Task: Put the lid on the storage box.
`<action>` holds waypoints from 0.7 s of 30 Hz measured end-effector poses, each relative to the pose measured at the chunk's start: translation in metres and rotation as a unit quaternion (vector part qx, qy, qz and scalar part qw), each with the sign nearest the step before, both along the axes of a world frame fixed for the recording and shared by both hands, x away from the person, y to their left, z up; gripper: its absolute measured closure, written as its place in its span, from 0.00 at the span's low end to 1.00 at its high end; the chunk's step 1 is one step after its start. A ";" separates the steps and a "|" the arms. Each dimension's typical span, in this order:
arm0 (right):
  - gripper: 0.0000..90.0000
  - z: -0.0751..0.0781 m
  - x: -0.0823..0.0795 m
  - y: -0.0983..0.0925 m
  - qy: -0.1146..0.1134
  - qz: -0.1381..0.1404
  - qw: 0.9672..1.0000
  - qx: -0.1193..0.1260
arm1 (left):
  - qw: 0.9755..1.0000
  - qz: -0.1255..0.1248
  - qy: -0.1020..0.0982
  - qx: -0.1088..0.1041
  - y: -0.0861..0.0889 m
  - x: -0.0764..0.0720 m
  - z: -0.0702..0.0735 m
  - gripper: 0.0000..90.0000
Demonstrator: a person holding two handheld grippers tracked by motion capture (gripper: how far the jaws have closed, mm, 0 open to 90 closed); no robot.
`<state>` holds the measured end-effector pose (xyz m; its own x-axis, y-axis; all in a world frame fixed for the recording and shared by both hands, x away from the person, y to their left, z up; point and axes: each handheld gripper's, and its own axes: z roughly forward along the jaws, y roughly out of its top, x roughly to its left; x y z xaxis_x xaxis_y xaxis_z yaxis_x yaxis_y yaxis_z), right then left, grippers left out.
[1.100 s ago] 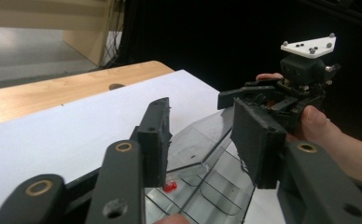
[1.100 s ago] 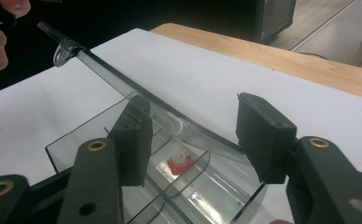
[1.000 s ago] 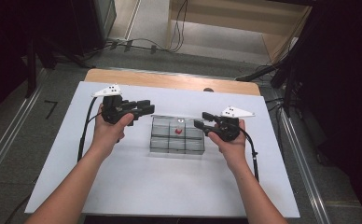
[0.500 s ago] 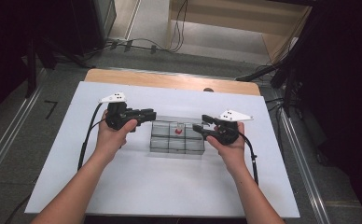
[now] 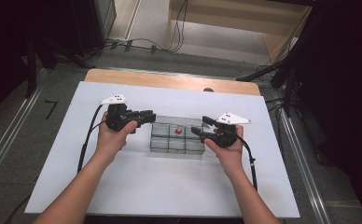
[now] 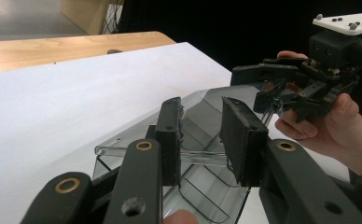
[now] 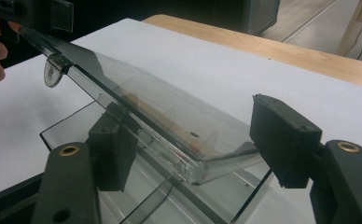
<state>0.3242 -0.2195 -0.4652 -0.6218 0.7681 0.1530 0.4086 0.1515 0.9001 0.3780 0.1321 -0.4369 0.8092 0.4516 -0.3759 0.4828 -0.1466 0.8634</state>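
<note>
A: What changed just now?

B: Jaws only. Left gripper [image 5: 149, 115] sits at the left end of the clear compartment box [image 5: 169, 145]. Its jaws have just eased out a touch, with the lid [image 6: 202, 156] edge spanning pad to pad. I read that as clamped on the lid, since that end is raised in the right gripper view.

A: Where's the box?

B: Mid-table on the white table [image 5: 170, 186], between the 2 grippers. 1 small red item [image 5: 179, 131] is in the back middle cell.

A: Right side?

B: Right gripper [image 5: 198, 129] has just been opening. Its jaws straddle the lid's near corner; 1 pad stands well clear, the other sits low beside the lid. Released.

A: Meaning?

B: My read: the lid is on its way up, carried by the left alone. The hinge side isn't clear, so watch for the base dragging.
</note>
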 end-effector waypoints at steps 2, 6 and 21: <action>0.35 0.000 0.000 0.000 0.000 -0.001 1.000 -0.001 | 1.000 0.005 -0.001 0.001 0.001 0.000 0.000 0.71; 0.33 0.000 -0.001 0.000 0.004 -0.007 1.000 0.001 | 1.000 0.005 0.001 0.002 0.001 0.000 -0.001 0.70; 0.31 -0.003 -0.007 0.002 -0.001 -0.025 1.000 -0.008 | 1.000 0.003 0.007 -0.001 0.001 -0.002 -0.006 0.73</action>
<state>0.3175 -0.2173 -0.4685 -0.5829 0.8006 0.1388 0.4134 0.1451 0.8989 0.3763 0.1327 -0.4431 0.8012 0.4554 -0.3881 0.4955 -0.1413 0.8570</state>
